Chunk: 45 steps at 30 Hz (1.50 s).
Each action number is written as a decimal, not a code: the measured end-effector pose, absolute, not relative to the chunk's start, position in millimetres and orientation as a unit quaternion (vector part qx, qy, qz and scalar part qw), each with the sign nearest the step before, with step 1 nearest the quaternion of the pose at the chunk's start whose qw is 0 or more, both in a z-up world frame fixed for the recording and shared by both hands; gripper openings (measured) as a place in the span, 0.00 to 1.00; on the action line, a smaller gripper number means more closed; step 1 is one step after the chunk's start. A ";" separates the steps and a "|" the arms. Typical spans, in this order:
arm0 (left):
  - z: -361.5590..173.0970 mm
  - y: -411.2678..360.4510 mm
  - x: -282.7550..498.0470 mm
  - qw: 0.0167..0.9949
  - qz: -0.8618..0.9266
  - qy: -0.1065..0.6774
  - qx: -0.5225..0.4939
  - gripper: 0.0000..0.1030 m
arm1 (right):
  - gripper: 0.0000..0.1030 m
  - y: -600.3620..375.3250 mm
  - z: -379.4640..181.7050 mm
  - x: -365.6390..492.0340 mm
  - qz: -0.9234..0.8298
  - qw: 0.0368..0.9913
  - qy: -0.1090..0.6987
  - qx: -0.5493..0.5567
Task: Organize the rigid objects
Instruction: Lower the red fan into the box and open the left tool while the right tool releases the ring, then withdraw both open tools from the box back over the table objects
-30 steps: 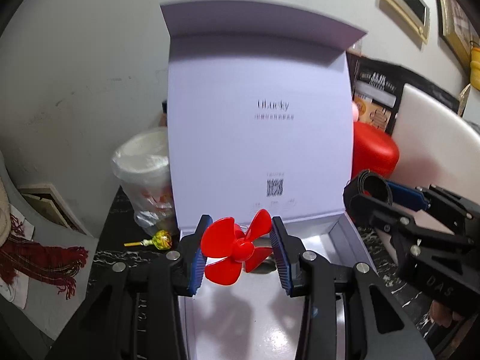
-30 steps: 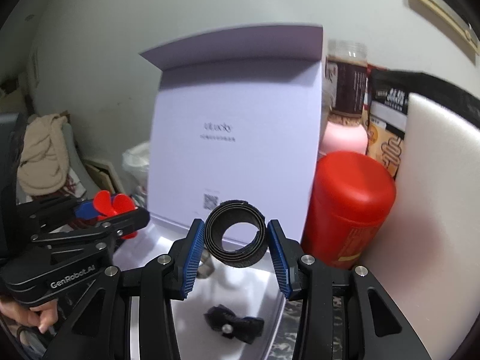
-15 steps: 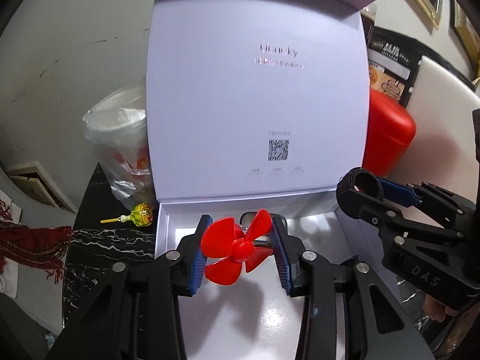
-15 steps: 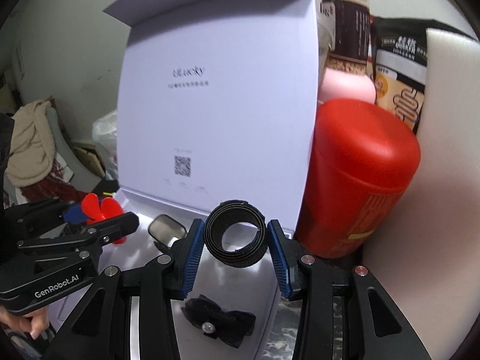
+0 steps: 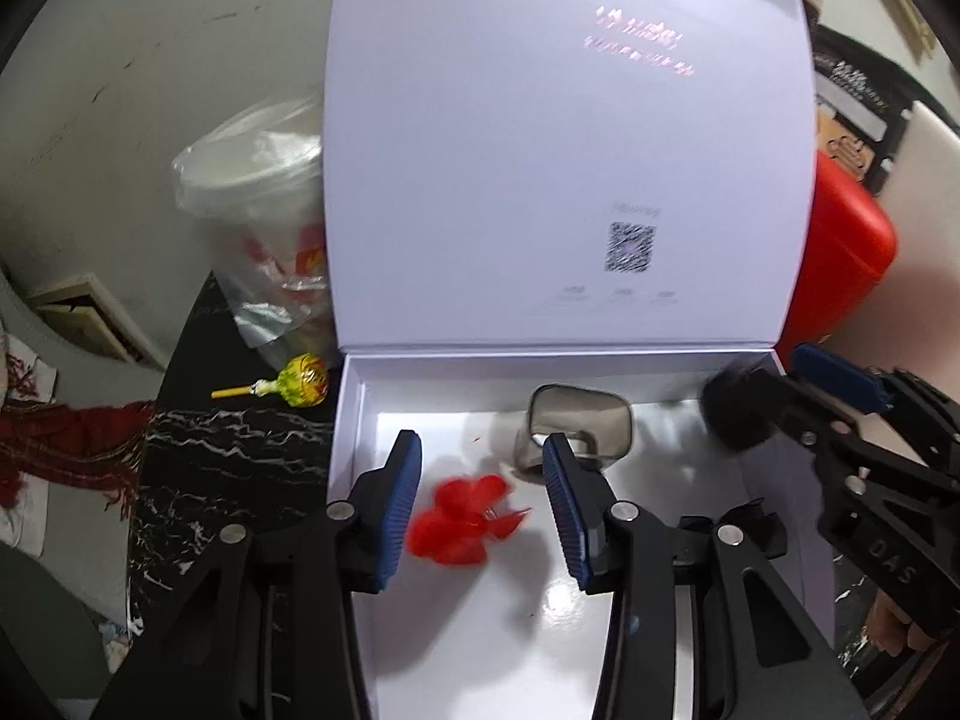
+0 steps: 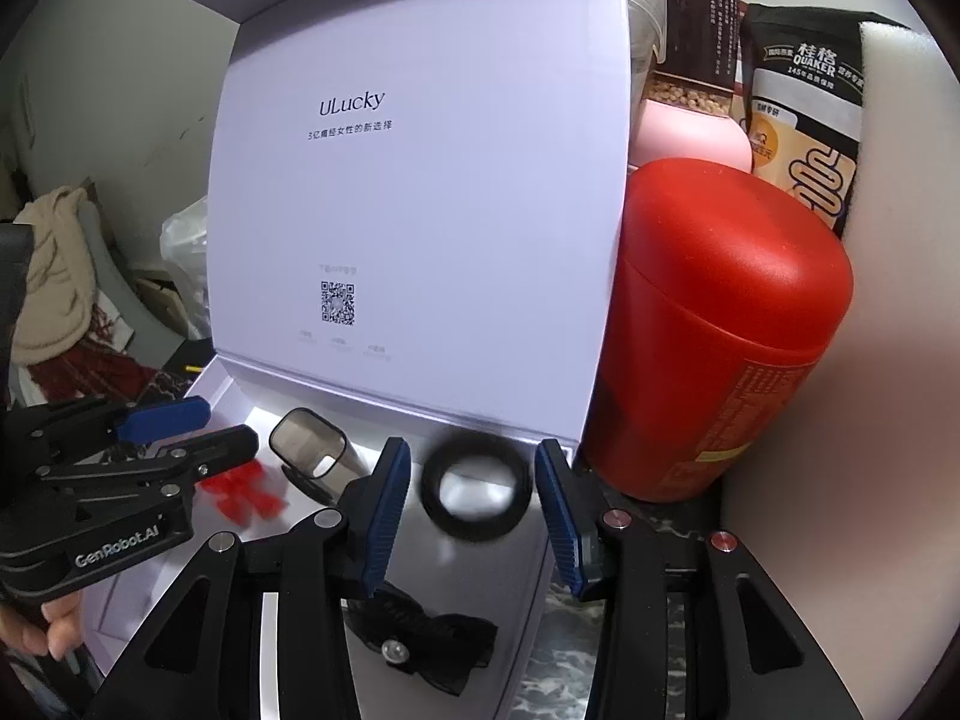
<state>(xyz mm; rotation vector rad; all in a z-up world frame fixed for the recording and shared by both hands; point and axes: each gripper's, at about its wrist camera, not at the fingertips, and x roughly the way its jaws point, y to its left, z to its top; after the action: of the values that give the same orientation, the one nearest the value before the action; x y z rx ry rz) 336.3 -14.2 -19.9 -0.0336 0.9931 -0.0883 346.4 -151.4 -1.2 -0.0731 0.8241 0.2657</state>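
A white box (image 5: 351, 420) lies open on the table, its lid (image 6: 420, 210) standing upright behind. My left gripper (image 5: 482, 443) hangs over the box floor with its jaws opening. A blurred red propeller (image 5: 465, 519) is between them, clear of both pads. My right gripper (image 6: 474, 449) is over the box's right end, jaws also opening. A blurred black ring (image 6: 474, 531) sits between its pads with a gap on each side. A grey translucent cap (image 5: 579, 426) and a black clip part (image 6: 432, 642) lie in the box.
A red canister (image 6: 720, 330) stands tight against the box's right side, with a jar, a pink bottle and an oats bag behind it. White foam (image 6: 888, 240) is at far right. A bagged cup (image 5: 258, 210) and a lollipop (image 5: 294, 387) sit left of the box.
Both grippers have come down closer to the box floor. Their jaws have widened: the red propeller and the black ring have come loose from the pads and are blurred, dropping.
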 end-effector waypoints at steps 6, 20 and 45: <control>-25.9 -10.9 341.9 0.870 -0.037 0.490 -0.020 0.41 | 0.55 -154.1 -1.4 346.5 0.124 0.908 0.399 -0.032; -24.8 -1.0 340.9 0.877 -0.019 0.480 -0.019 0.41 | 0.58 -166.8 17.1 335.8 0.114 0.915 0.386 -0.027; 34.3 -4.4 278.3 0.905 -0.035 0.425 -0.006 0.41 | 0.64 -170.5 67.0 267.3 0.114 0.931 0.346 -0.020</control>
<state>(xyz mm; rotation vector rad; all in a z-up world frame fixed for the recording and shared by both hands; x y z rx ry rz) 278.3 -4.5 34.3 -0.0134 0.8779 -0.0720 267.3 -170.5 67.0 -0.0419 0.7092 0.2342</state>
